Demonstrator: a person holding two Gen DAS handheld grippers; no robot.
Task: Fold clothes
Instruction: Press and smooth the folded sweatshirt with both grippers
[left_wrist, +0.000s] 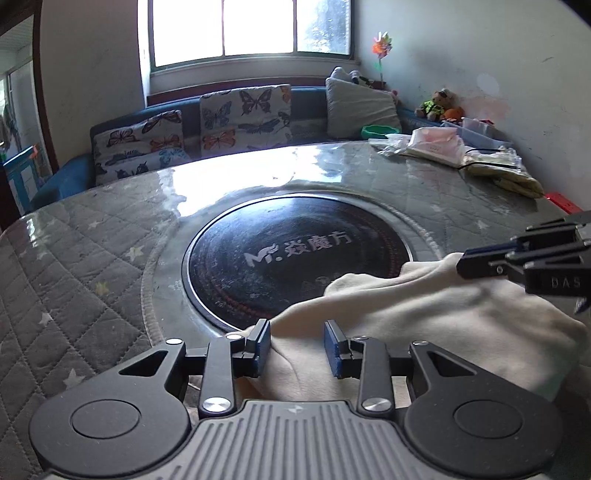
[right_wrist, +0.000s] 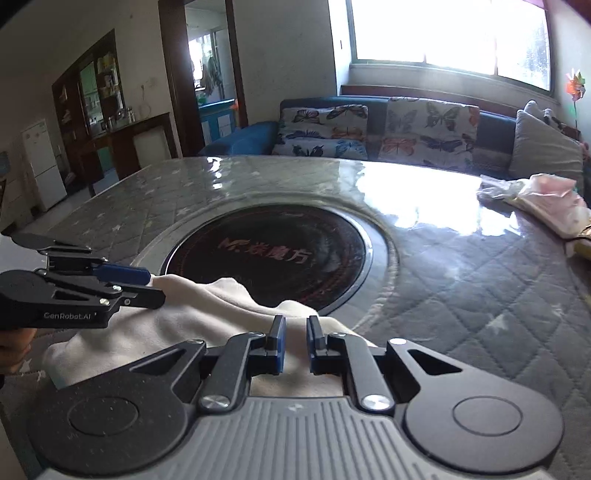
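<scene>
Left wrist view: cream fleece garment (left_wrist: 424, 314) lies bunched beside the round black hotplate (left_wrist: 295, 254), fold stage unclear; left gripper (left_wrist: 297, 345) and right gripper (right_wrist: 295, 343) both stand apart.

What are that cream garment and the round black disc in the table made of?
The cream garment looks like soft matte knit or fleece: it slumps in thick, rounded folds. The black disc looks like glossy glass or ceramic, since it mirrors the window light and carries printed lettering; I cannot tell which.
</scene>
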